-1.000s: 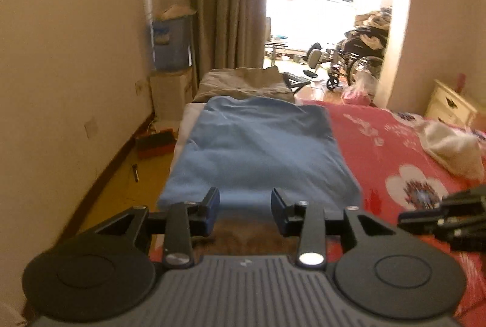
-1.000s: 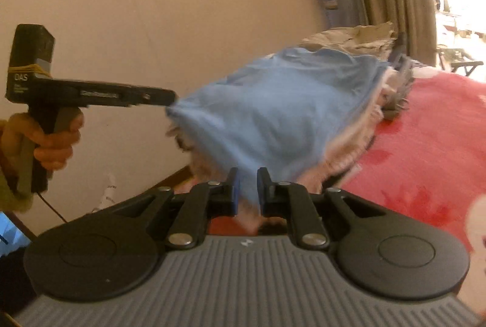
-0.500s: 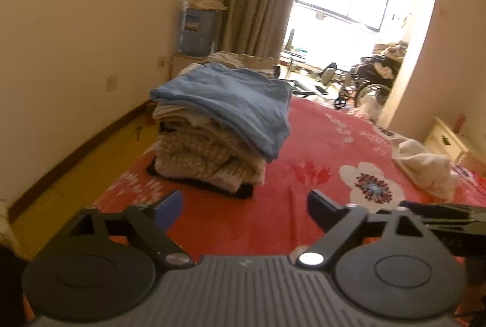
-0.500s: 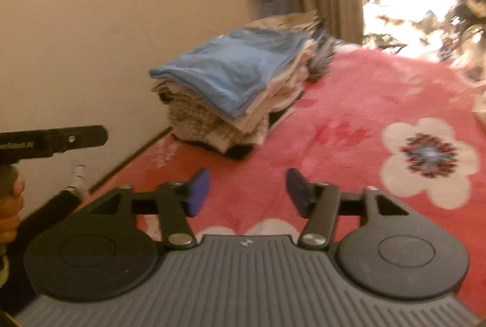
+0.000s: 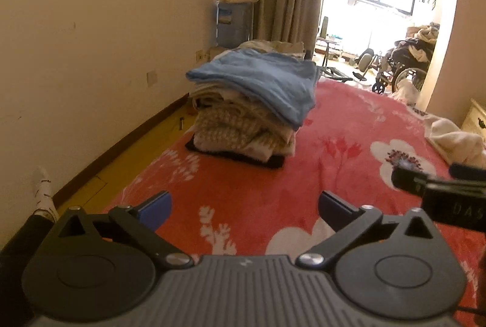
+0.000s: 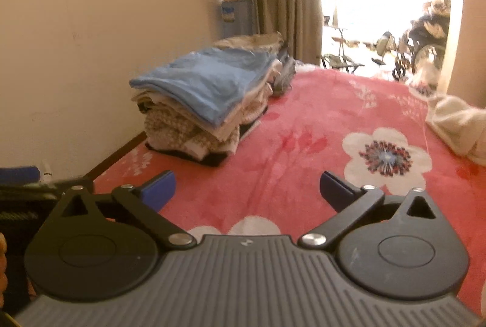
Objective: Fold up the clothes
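Both claws, the left gripper [image 5: 244, 208] and the right gripper [image 6: 247, 189], are spreading wide over the red floral blanket [image 5: 319, 151] with nothing between their jaws, while the folded blue garment [image 5: 261, 78] lies atop the stack of folded clothes [image 5: 243, 129] well ahead.

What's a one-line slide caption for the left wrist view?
Left gripper opening, empty, over the red floral blanket; folded blue garment tops the clothes stack.
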Available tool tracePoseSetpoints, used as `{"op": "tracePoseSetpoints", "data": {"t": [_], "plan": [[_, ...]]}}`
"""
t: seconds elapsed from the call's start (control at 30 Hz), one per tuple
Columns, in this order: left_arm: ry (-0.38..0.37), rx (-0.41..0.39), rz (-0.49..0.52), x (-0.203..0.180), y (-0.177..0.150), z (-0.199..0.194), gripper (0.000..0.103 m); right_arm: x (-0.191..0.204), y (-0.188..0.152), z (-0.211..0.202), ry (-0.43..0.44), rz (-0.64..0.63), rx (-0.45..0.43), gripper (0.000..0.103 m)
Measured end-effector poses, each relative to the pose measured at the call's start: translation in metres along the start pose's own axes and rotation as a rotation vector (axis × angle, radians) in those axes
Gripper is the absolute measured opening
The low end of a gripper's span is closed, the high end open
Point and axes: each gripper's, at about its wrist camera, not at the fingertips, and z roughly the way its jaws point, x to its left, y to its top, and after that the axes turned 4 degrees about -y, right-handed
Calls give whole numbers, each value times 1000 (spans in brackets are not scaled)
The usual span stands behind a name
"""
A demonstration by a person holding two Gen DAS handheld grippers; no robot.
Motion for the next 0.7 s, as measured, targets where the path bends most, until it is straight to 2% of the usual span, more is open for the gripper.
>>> {"op": "tracePoseSetpoints", "data": {"t": [0.1, 0.3, 0.7], "plan": [[32, 11, 10, -1, -1, 0, 103, 5, 0, -3, -23, -23, -22, 102], [76, 1, -1, 2, 3, 2, 103, 5, 2, 4, -57, 9, -5, 102], [114, 37, 6, 0, -2, 15, 103, 9, -6, 23, -90, -13, 93, 102]]}}
